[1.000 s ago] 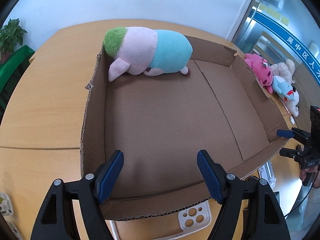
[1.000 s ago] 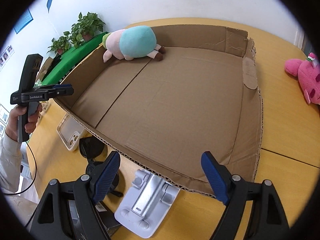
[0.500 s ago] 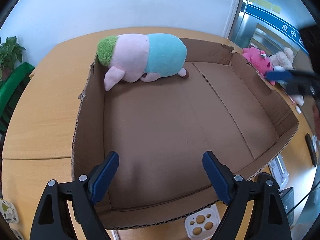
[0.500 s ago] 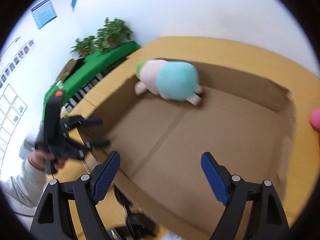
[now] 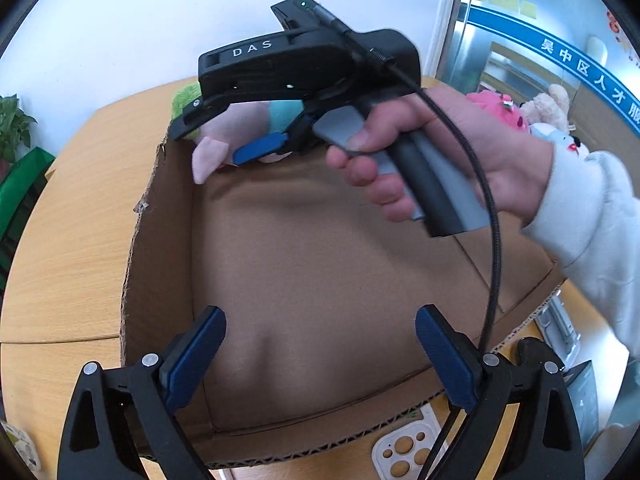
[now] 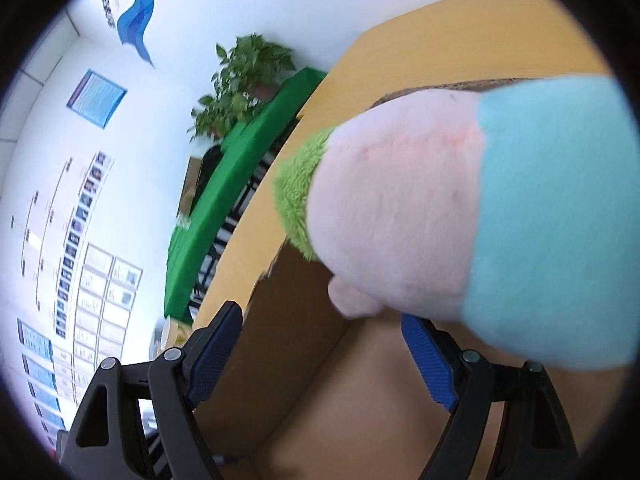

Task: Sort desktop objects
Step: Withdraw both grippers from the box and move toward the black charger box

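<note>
Left gripper (image 5: 320, 356) opening, empty; right gripper (image 6: 320, 344) spread wide, hand (image 5: 440, 148) gripping its handle.

"DAS" in pale caps on top of my right gripper (image 5: 256, 148), on the black housing, seen from my left cam. Blue band (image 5: 576, 68) across the glass door at top right carries white Chinese chars: 吴中区人才服 (cut off by the frame edge, so more may follow). Yellow sticky notes (image 5: 504, 0) above that band: nothing legible. From my right cam, wall posters (image 6: 96, 98) and rows of framed sheets (image 6: 100, 292) on the left wall have print, but it's too blurred and small to read. No nos. or other brands readable anywhere.
</note>
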Available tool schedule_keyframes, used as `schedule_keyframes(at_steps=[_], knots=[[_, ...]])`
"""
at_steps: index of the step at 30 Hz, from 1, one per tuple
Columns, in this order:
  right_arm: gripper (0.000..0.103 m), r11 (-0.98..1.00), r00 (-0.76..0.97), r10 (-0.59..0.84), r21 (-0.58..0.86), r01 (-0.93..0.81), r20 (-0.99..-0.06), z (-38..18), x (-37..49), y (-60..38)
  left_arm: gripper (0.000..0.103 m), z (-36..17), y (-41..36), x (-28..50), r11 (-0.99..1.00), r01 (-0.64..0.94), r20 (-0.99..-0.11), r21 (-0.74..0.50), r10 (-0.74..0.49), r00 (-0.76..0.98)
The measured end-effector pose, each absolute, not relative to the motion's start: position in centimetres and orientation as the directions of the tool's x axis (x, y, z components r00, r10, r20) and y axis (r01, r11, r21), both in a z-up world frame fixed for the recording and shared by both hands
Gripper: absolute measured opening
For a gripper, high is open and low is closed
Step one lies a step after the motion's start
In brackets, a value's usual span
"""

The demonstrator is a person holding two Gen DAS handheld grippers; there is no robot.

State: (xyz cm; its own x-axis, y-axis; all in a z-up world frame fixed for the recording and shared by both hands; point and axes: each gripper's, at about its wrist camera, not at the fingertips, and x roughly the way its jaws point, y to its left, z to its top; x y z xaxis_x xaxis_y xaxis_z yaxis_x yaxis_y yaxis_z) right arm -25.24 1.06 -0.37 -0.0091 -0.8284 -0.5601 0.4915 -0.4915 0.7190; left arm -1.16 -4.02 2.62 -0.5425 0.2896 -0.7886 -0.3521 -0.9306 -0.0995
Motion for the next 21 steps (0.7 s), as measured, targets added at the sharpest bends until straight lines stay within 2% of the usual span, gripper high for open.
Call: schedule_keyframes(at_steps=[4,8,13,16,21], knots=[[0.083,-0.487,-0.013,-0.826,0.704,0.517,-0.563,0.5,-23.9,0.6,0.096,2.7,-4.0,-1.0,-0.921,-0.377,-0.788,-0.100,0.304,-0.536],[0.083,-0.476,-0.041,-0.828,0.663,0.578,-0.559,4.6,-20.3,2.2,0.096,3.0,-3.9,-0.9,-0.920,-0.372,-0.779,-0.128,0.325,-0.536],[0.083,-0.570,-0.213,-0.759,0.470,0.674,-0.615,10.2,-14.2,7.0,0.096,4.1,-5.5,-0.8,-0.928,-0.308,-0.745,-0.210,0.356,-0.564],[0.084,-0.686,-0.375,-0.670,0.339,0.644,-0.641,12.5,-10.1,11.2,0.096,5.9,-6.1,-0.1,-0.939,-0.269,-0.713,-0.213,0.337,-0.615],[0.086,-0.809,-0.593,-0.521,0.133,0.573,-0.615,14.9,-1.8,18.5,0.097,9.0,-6.1,2.4,-0.954,-0.235,-0.654,-0.185,0.298,-0.696]])
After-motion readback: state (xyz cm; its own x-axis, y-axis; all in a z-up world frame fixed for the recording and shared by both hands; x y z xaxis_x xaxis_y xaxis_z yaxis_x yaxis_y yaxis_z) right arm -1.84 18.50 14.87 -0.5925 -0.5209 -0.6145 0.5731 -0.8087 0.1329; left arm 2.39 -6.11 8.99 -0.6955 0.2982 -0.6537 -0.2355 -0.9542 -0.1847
